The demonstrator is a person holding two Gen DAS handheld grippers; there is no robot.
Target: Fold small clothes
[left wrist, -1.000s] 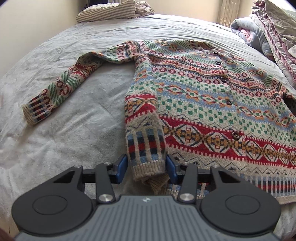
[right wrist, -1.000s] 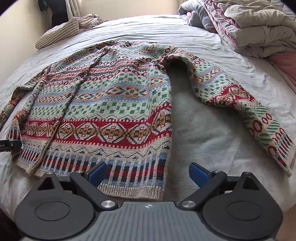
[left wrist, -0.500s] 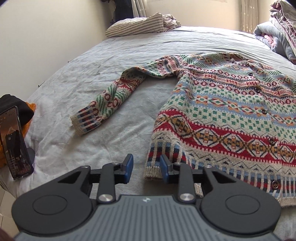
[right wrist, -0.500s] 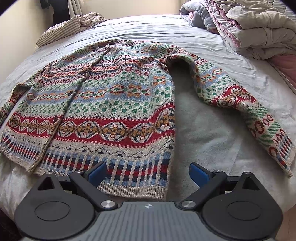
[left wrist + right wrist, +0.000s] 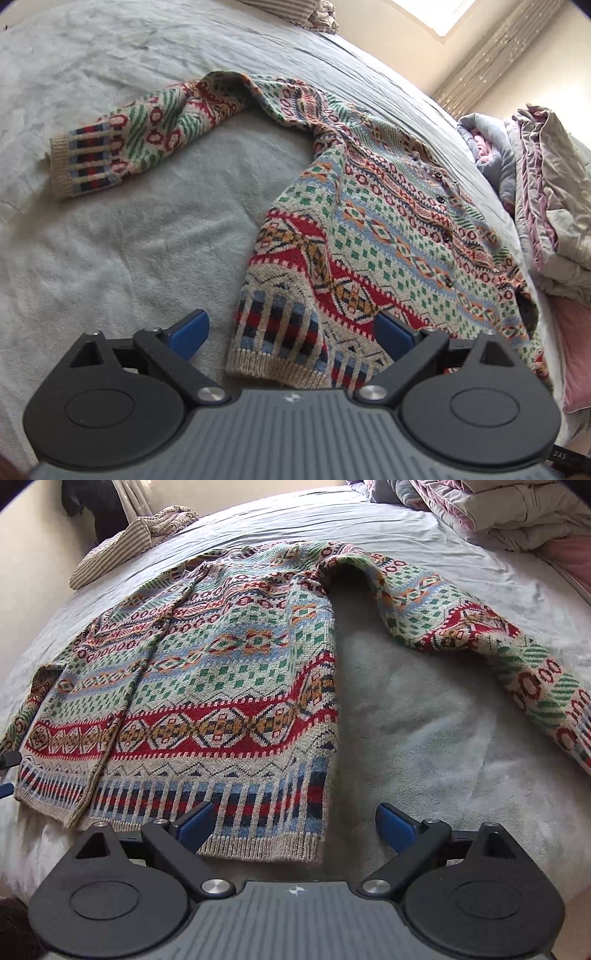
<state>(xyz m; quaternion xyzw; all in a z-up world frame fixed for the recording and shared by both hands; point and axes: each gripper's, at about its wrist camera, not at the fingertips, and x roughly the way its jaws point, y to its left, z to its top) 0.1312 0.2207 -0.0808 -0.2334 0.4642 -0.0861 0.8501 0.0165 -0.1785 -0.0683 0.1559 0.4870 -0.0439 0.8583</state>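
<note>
A patterned knit cardigan [image 5: 388, 236] lies spread flat, front up, on the grey bed [image 5: 110, 240]. Its left sleeve [image 5: 140, 136] stretches out to the side, cuff at the far left. My left gripper [image 5: 291, 332] hovers at the hem's left corner [image 5: 273, 339]; its jaws are opening wide, the corner lies between them and the blue pads stand apart from it. In the right wrist view the cardigan [image 5: 207, 672] fills the left half and its right sleeve [image 5: 480, 635] runs off to the right. My right gripper [image 5: 295, 825] is open over the hem's right corner [image 5: 280, 834].
A heap of crumpled quilts [image 5: 546, 192] lies along the bed's right side, with a pink pillow [image 5: 576, 350] below it. A striped folded garment [image 5: 125, 546] sits at the far left of the bed near a wall. A curtain [image 5: 495, 55] hangs beyond.
My left gripper let go of the hem corner, swung sideways with a roll, and its jaws spread wide. The folded-up corner now lies flat. My right gripper shifted slightly closer to the hem.
</note>
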